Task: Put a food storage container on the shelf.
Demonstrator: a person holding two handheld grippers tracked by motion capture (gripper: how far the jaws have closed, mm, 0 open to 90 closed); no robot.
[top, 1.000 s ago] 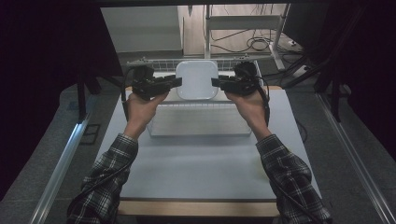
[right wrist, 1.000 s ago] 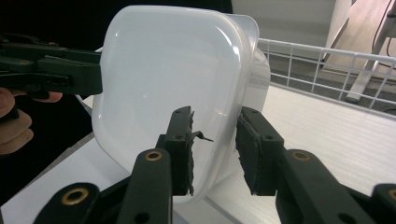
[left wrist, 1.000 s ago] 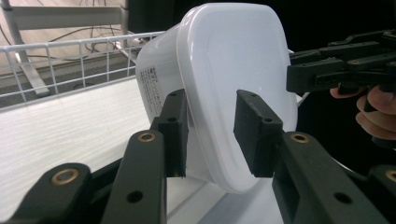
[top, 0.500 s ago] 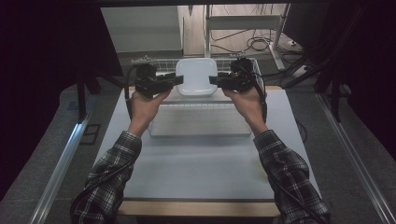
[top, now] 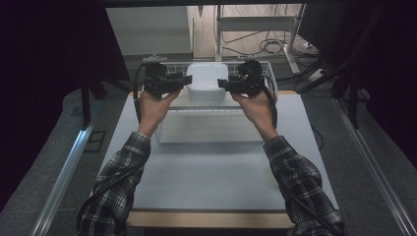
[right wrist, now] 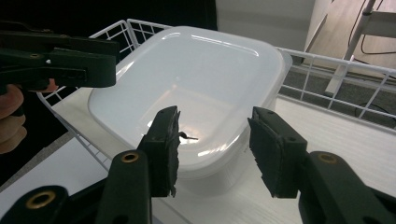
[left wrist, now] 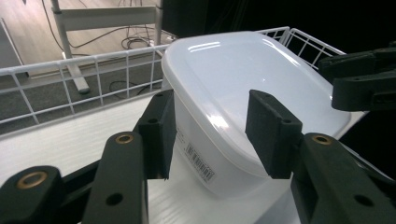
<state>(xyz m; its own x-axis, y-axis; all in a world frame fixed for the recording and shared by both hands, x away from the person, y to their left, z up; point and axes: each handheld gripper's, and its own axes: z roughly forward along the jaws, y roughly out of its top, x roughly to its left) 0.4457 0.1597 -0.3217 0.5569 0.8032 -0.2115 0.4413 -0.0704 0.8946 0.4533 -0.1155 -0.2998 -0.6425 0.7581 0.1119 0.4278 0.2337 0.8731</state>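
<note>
On the left we hold the left gripper [top: 186, 78] beside the near-left rim of the white plastic tub [top: 207, 81]. Its own camera looks along the 2 black jaws, which stand spread on either side of the tub's [left wrist: 243, 93] corner, with a gap between each pad and the plastic, so nothing is pinched. Those jaws have just been opening, which we take as letting go of the rim after setting the tub down.

The tub sits in the middle, at the far end of the white wire basket [top: 268, 73], resting on the basket's flat white floor with the wire wall just behind it. It stands upright, mouth up, and looks empty. A barcode label [left wrist: 201, 162] shows on its side wall. We judge it was put at the back to keep the nearer part of the basket free.

On the right we hold the right gripper [top: 222, 84] at the tub's opposite rim, mirroring the left one. In its own camera the 2 jaws stand apart around the tub's [right wrist: 196, 74] near edge, their pads clear of it, and they too have just been opening. Both grippers come at the tub level from the 2 sides because a wide, light container is steadier carried by its 2 rims. The basket rests on the grey table [top: 216, 172], which both sleeves cross.
</note>
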